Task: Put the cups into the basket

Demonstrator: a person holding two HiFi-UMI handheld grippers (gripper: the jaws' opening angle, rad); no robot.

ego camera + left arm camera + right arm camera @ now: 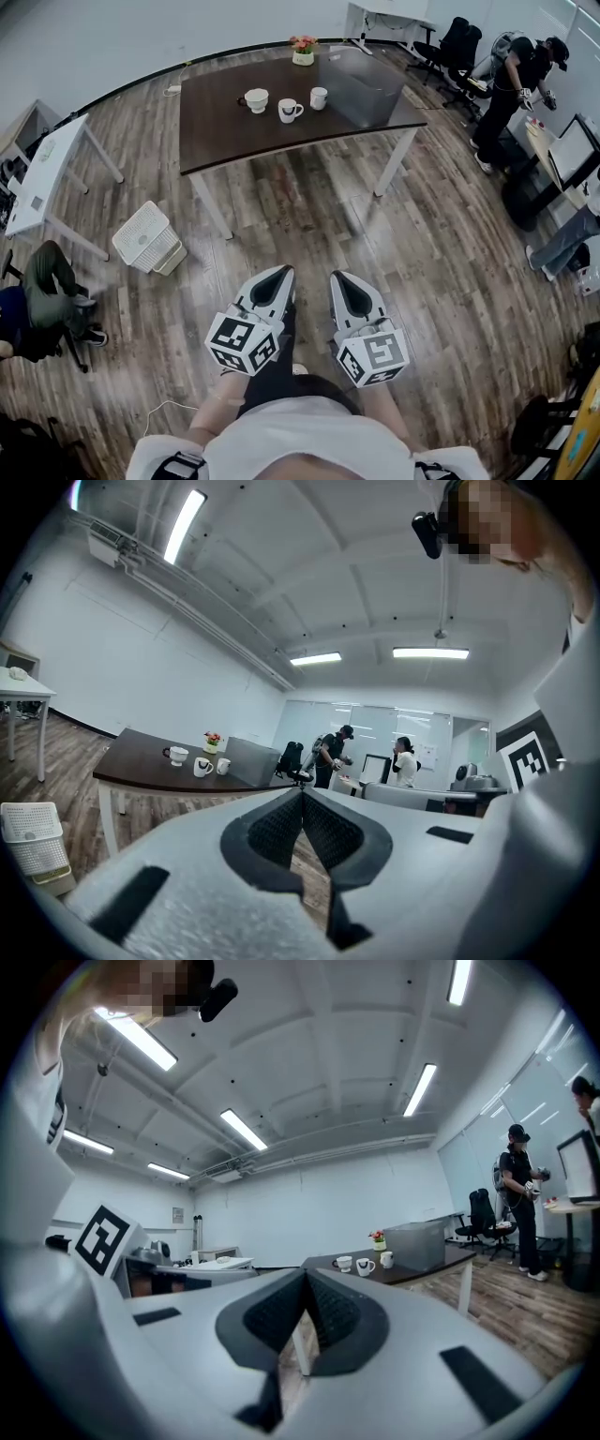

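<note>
left gripper (pixel 278 273) — textured jaws pressed together, empty | right gripper (pixel 342 279) likewise | cups (pixel 289 111) (white, glossy) on dark tabletop (pixel 234 133)

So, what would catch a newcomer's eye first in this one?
The left claw and right claw, both shut and empty, fill the bottom of the head view. Beyond them stands a dark table with three white cups and a grey bin; a white basket sits on the floor at left.
</note>
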